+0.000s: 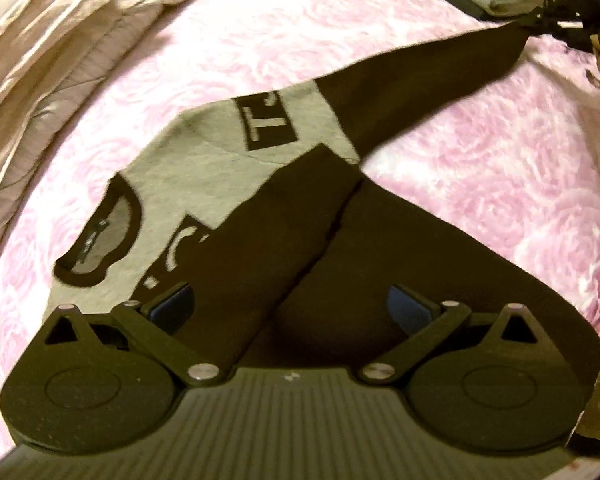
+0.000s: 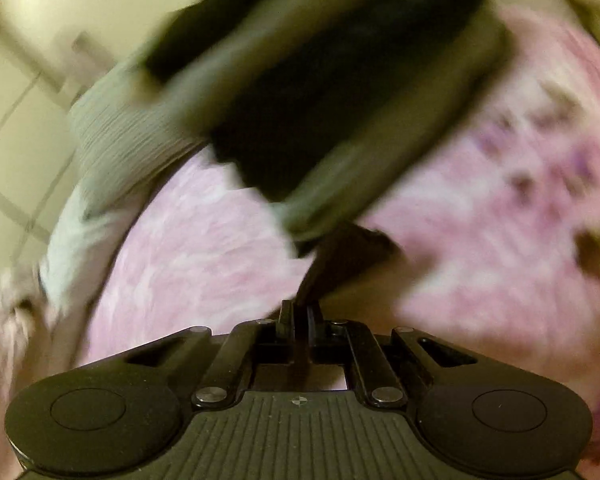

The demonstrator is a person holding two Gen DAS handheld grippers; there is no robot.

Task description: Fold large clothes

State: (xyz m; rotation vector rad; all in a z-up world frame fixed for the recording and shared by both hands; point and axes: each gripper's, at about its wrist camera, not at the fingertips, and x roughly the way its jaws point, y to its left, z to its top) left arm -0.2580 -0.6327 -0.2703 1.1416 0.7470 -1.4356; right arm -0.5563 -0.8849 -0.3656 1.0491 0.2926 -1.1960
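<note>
Sweater [image 1: 203, 152], soft grey-and-black knit, sleeve pinched by right hand-held gripper [image 2: 300, 312].

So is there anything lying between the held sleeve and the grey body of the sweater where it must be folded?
Nothing visible. The right gripper holds the sleeve stretched out; between it and the grey body lies only bare pink blanket.

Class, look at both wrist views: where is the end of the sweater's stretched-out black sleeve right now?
In the left wrist view the sleeve runs to the upper right over the pink bedspread, its end pinched in the shut right gripper.
</note>
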